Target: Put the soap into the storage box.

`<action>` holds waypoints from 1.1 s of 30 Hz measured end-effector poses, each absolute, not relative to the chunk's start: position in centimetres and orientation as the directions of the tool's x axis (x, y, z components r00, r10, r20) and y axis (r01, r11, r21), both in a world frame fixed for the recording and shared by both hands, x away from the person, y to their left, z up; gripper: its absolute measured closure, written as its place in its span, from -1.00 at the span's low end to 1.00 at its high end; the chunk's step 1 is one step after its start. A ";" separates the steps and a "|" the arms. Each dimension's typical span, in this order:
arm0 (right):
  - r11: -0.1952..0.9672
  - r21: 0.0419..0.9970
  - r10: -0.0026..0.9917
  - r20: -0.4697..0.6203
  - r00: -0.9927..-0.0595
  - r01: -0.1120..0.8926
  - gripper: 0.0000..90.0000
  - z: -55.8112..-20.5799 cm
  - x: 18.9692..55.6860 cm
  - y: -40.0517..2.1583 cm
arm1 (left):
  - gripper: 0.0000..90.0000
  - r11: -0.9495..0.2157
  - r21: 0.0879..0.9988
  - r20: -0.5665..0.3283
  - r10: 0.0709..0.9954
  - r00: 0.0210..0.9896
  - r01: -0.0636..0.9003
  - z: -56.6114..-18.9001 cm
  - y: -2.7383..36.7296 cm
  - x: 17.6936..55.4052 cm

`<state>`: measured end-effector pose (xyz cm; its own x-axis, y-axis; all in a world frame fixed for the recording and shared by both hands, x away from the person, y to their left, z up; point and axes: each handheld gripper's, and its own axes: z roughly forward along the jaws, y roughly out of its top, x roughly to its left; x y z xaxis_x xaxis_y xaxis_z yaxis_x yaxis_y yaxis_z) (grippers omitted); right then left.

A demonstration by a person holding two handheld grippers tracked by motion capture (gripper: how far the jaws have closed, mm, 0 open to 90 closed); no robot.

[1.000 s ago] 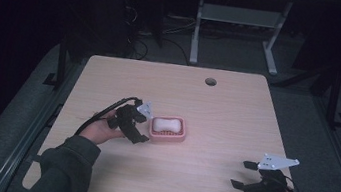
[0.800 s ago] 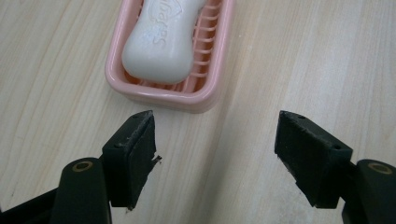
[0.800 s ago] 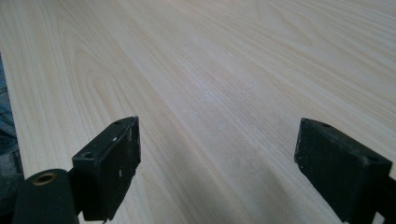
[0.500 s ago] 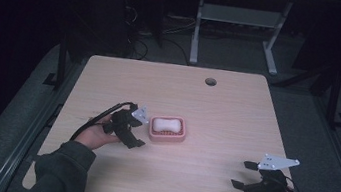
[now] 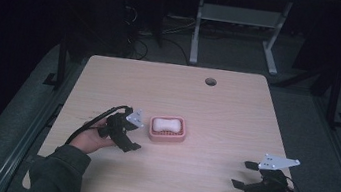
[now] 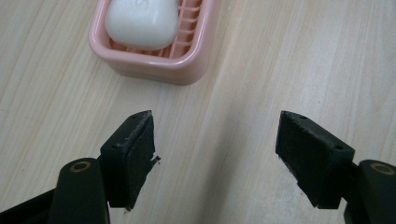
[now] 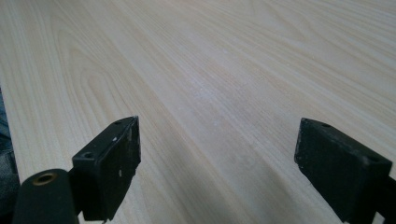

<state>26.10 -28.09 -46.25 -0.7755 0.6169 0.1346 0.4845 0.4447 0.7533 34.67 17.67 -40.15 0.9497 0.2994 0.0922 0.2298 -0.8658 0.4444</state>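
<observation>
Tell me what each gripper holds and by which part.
Nothing: left gripper is open, short of the soap dish; right gripper is open above bare table.

soap dish and soap cut off by the top edge, left gripper view

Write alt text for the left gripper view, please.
The left gripper hangs open over a light wood table, its two black jaws wide apart with nothing between them. Just beyond the jaws sits a pink soap dish holding a white bar of soap.
</observation>
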 end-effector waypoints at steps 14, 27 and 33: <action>0.446 0.752 0.618 0.135 -0.775 0.486 -0.69 -46.3 26.2 -28.1 | -0.38 -0.863 0.448 0.094 0.306 0.947 0.234 -40.7 18.7 33.7; 0.448 0.749 0.620 0.133 -0.773 0.488 -0.69 -46.3 26.2 -28.0 | -0.39 -0.863 0.451 0.104 0.303 0.947 0.227 -40.8 19.6 32.5; 0.451 0.746 0.620 0.133 -0.773 0.490 -0.69 -46.3 26.2 -28.0 | -0.39 -0.861 0.452 0.102 0.310 0.945 0.233 -41.1 20.1 32.1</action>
<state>26.17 -28.02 -46.34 -0.7734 0.6199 0.1330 0.4898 0.4509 0.7462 32.12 20.12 -41.08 0.9453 0.3098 0.1019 0.2334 -0.8608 0.4523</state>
